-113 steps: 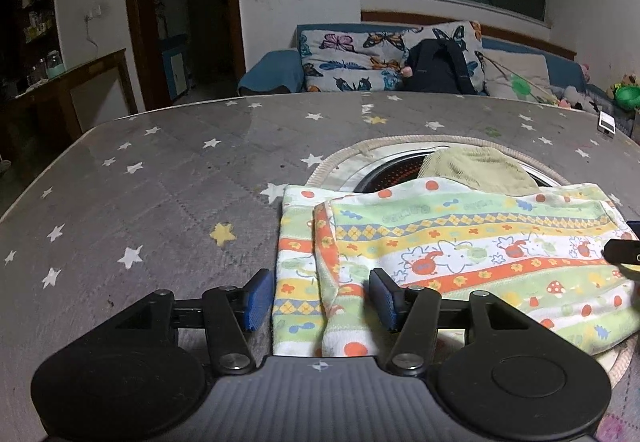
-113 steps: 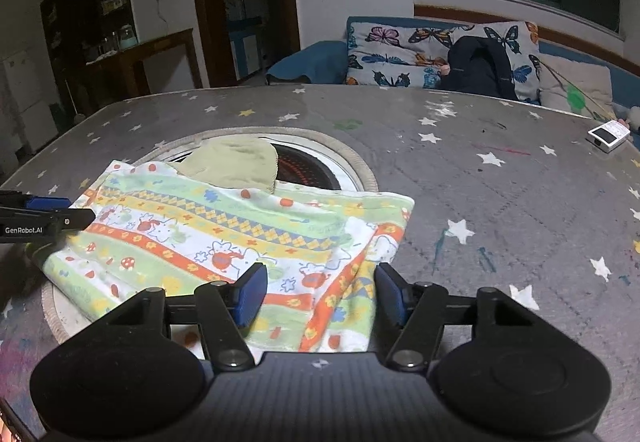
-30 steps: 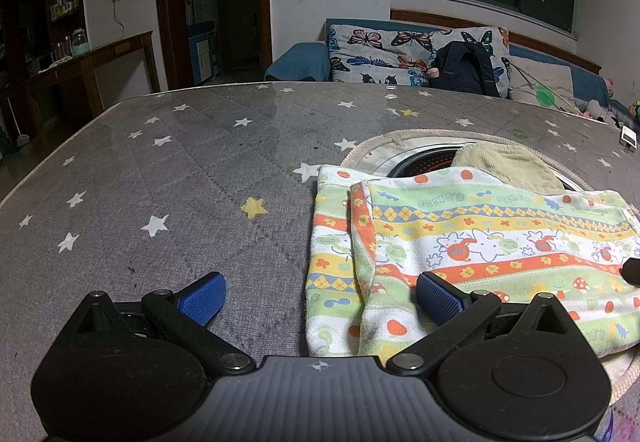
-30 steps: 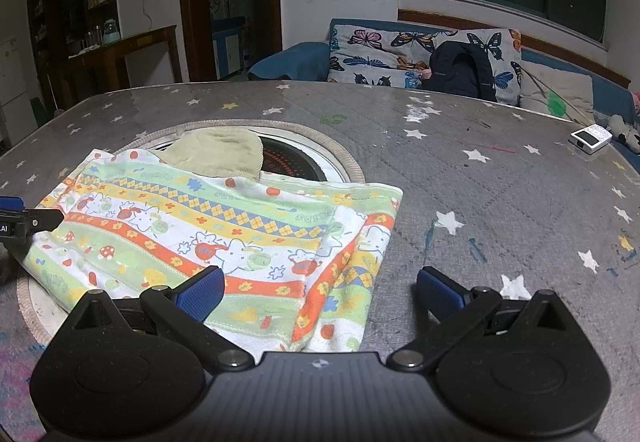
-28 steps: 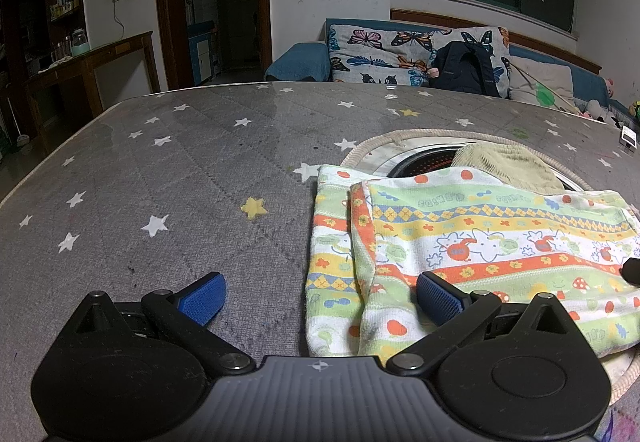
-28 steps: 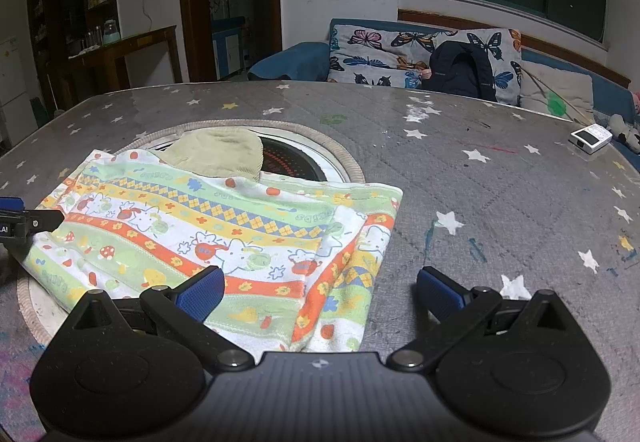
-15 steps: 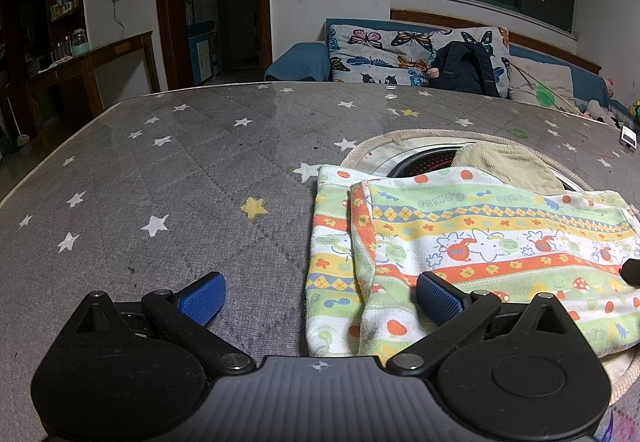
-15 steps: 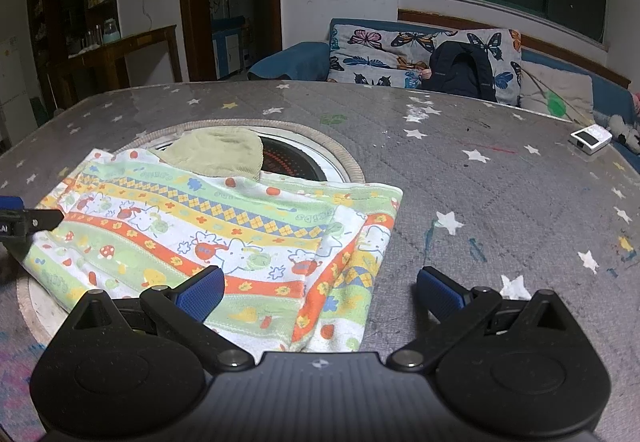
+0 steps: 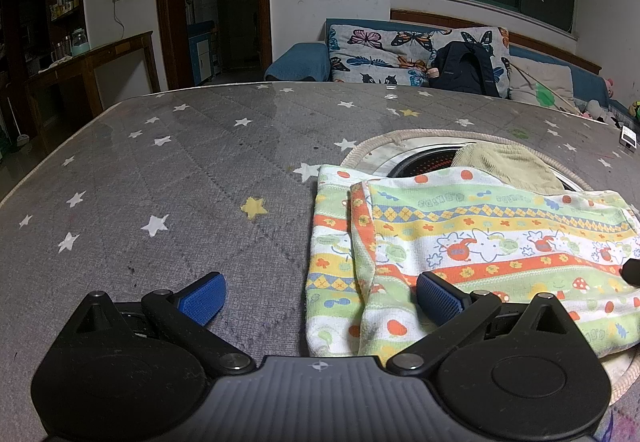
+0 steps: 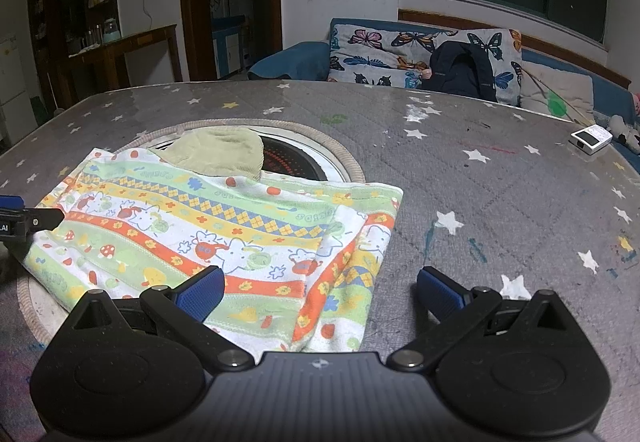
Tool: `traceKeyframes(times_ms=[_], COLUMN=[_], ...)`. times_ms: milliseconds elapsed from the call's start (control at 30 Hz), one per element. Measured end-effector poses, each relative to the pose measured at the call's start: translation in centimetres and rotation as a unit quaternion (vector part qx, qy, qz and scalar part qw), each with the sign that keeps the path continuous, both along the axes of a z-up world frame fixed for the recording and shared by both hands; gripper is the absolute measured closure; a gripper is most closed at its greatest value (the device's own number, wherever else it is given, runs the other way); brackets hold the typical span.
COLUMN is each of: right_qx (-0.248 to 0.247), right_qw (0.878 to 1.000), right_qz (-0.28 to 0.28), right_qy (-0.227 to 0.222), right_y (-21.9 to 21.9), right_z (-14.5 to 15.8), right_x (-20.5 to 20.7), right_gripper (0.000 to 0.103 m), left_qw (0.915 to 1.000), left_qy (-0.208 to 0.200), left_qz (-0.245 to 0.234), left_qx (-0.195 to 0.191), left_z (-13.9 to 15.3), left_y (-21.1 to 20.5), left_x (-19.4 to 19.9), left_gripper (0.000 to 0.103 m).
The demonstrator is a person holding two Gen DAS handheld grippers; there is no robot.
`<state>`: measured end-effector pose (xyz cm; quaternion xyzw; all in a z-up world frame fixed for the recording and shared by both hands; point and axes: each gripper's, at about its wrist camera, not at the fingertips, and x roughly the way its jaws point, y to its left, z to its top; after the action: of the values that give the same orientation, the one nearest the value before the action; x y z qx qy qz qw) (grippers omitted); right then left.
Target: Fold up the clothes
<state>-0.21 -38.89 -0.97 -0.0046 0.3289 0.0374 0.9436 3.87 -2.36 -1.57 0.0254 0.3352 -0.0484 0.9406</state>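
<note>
A grey star-patterned table (image 9: 200, 178) is stretching across the room. On it, a folded striped cloth (image 9: 472, 242) with cartoon prints is lying flat, partly covering a round burner recess (image 10: 316, 162). The left gripper (image 9: 320, 296) is sitting with its jaws spread wide at the cloth's left edge, holding nothing. The right gripper (image 10: 320, 292) is sitting equally wide at the cloth's right edge, also empty. An olive cloth (image 10: 220, 154) is resting behind, over the recess.

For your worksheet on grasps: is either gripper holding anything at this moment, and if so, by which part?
Nothing is held. The left gripper and right gripper both have open jaws, empty, at the near corners of the folded patterned cloth.
</note>
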Motion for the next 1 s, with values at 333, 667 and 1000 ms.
traceKeyframes(times_ms=[333,667,1000], right_qx=[0.000,0.000,0.000], right_qw=[1.000,1.000,1.000], right_qz=[-0.002,-0.003,-0.003], right_qy=[0.000,0.000,0.000], right_y=[-2.9,-6.0,-11.3], right_z=[0.3,0.7,1.6], right_x=[-0.4,-0.9,-1.9], right_gripper=[0.000,0.000,0.000], left_qw=[1.0000,1.0000,1.0000], left_qy=[0.000,0.000,0.000], left_qz=[0.000,0.000,0.000], left_qx=[0.000,0.000,0.000], left_z=[0.0,0.0,0.0], left_y=[0.0,0.0,0.0], left_x=[0.0,0.0,0.0], left_gripper=[0.000,0.000,0.000])
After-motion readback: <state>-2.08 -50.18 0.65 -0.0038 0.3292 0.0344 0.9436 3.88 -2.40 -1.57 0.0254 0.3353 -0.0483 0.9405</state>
